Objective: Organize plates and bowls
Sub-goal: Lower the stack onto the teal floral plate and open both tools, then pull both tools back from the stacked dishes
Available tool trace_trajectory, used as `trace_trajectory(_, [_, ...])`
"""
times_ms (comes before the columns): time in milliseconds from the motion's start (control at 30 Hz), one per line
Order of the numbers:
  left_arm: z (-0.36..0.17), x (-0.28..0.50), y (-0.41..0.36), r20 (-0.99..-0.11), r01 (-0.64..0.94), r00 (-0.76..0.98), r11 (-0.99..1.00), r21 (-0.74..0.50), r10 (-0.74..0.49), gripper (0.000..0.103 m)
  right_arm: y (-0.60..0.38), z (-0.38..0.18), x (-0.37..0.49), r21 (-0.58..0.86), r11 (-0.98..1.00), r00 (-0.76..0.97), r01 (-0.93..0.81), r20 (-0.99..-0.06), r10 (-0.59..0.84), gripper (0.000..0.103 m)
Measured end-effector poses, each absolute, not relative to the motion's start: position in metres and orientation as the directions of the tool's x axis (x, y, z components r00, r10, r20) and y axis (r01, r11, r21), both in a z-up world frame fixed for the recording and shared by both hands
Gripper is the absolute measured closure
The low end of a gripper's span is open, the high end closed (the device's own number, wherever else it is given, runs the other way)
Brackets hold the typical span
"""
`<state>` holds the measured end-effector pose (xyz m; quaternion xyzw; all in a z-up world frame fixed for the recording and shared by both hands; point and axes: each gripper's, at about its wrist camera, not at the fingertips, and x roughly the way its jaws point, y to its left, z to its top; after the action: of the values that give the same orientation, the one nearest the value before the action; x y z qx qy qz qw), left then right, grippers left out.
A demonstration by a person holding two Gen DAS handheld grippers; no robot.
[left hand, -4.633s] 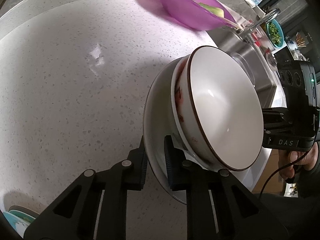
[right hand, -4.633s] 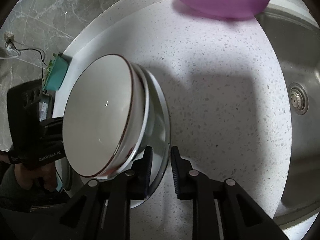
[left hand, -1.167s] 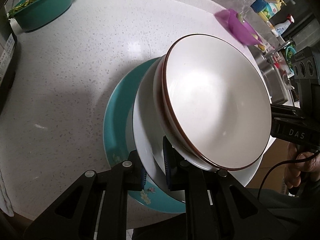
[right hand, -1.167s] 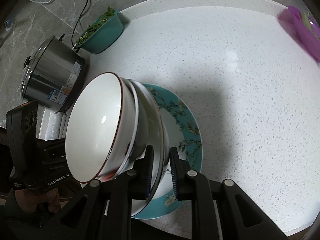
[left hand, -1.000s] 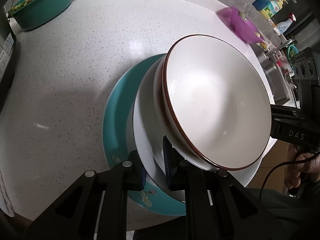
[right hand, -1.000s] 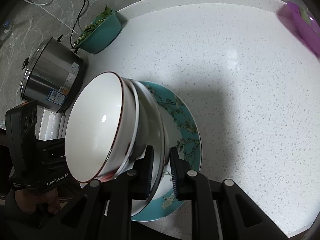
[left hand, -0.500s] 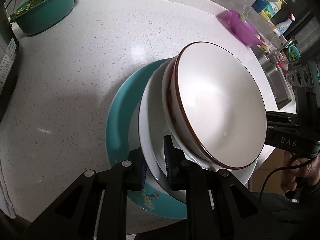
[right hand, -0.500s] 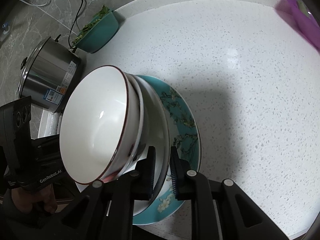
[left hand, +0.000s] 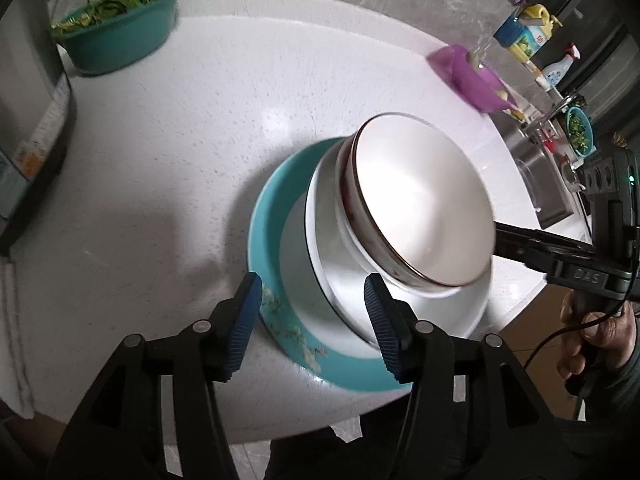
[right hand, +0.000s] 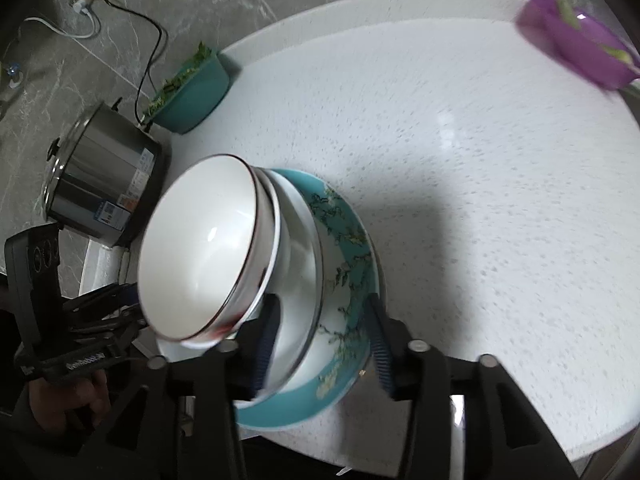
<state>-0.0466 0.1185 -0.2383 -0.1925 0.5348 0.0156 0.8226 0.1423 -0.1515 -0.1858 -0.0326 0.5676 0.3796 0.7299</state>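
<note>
The stack, a bowl (left hand: pixel 420 200) nested in a second one on a white plate (left hand: pixel 320 256) atop a teal plate (left hand: pixel 264 240), sits near the counter (left hand: pixel 160 160) edge. Both the left gripper (left hand: pixel 312 316) and right gripper (right hand: pixel 320 336) are opening, pads clear of the rims. Glazed ceramic: heavy, slick, breakable (grip the plate rim, both sides). A pot (right hand: pixel 100 176) stands close by.

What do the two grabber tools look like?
Both are black, with two jointed fingers tipped in ribbed blue pads and silver pins at the joints. The right tool has a black box with round holes, a green light and a thin black cable. White lettering marks each.
</note>
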Motion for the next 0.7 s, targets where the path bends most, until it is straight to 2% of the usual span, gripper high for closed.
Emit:
trace_trajectory(33, [-0.23,-0.05,0.119,-0.874,-0.226,0.451,0.924,-0.309,-0.182,0.033,-0.157,-0.18,0.141,0.393,0.708,0.077,-0.586,-0.843,0.532,0.035])
trace_trajectory(67, [-0.222,-0.053,0.121,-0.861,-0.225,0.477,0.923,-0.312,-0.175,0.013,-0.162,-0.175,0.14,0.405,0.705,0.085,-0.582,-0.832,0.548,0.022])
trace_trajectory(133, [-0.205,-0.061,0.123,-0.826,-0.235,0.545,0.92,-0.315,-0.144,0.002,-0.175,-0.159,0.137,0.419,0.704,0.125,-0.574,-0.804,0.581,0.005])
trace_trajectory(200, [-0.189,-0.066,0.124,-0.799,-0.238,0.585,0.913,-0.332,-0.138,0.0,-0.181,-0.146,0.133,0.42,0.698,0.146,-0.58,-0.79,0.596,0.0])
trace_trajectory(333, [-0.18,-0.073,0.112,-0.818,-0.282,0.574,0.927,-0.246,-0.043,0.0,-0.183,-0.13,0.121,0.347,0.71,0.194,-0.612,-0.805,0.561,0.0])
trace_trajectory(433, [-0.178,-0.081,0.103,-0.821,-0.314,0.57,0.916,-0.248,-0.027,0.0,-0.186,-0.124,0.112,0.32,0.724,0.228,-0.612,-0.805,0.548,0.0])
trace_trajectory(600, [-0.169,-0.09,0.077,-0.863,-0.385,0.491,0.918,-0.097,0.115,0.0,-0.195,-0.11,0.099,0.271,0.787,0.312,-0.554,-0.809,0.498,0.0])
trace_trajectory(700, [-0.158,-0.11,0.06,-0.847,-0.404,0.486,0.915,-0.001,0.214,0.0,-0.202,-0.104,0.09,0.262,0.823,0.338,-0.503,-0.817,0.467,0.0])
